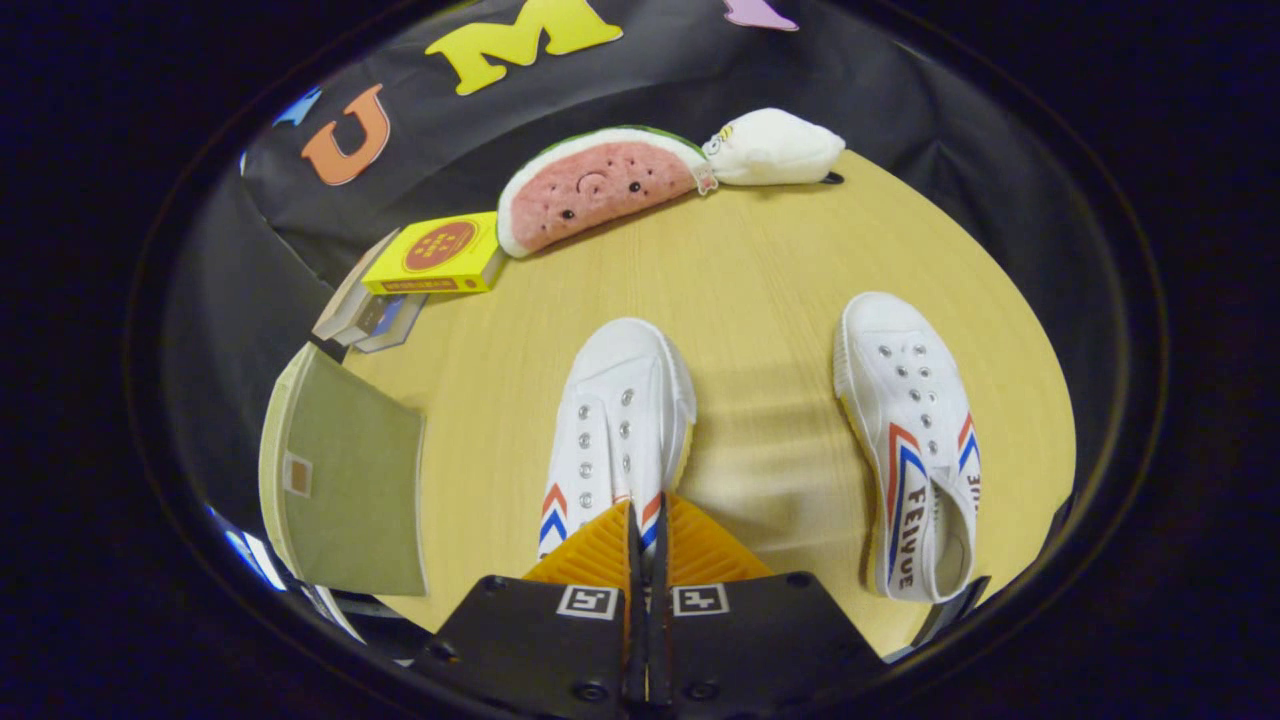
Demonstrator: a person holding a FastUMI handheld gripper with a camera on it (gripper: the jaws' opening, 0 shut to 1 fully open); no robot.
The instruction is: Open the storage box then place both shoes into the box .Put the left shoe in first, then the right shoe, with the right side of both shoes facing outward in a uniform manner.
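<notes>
Now your gripper [647, 515] has its jaws almost together, with only a thin slit between the fingers [600, 550]. The heel part of the left shoe [622, 420] lies right at the tips, and its toe points away from you; whether the fingers pinch any of it, you cannot tell. The right shoe [912, 440] lies apart on the table [760, 280], to the right of the fingers, beside the first one. The box [345, 480] stands to the left of the fingers at the table edge. Beyond the shoes you see a yellow pack [437, 255], a watermelon plush [595, 188] and a white plush [775, 148].
</notes>
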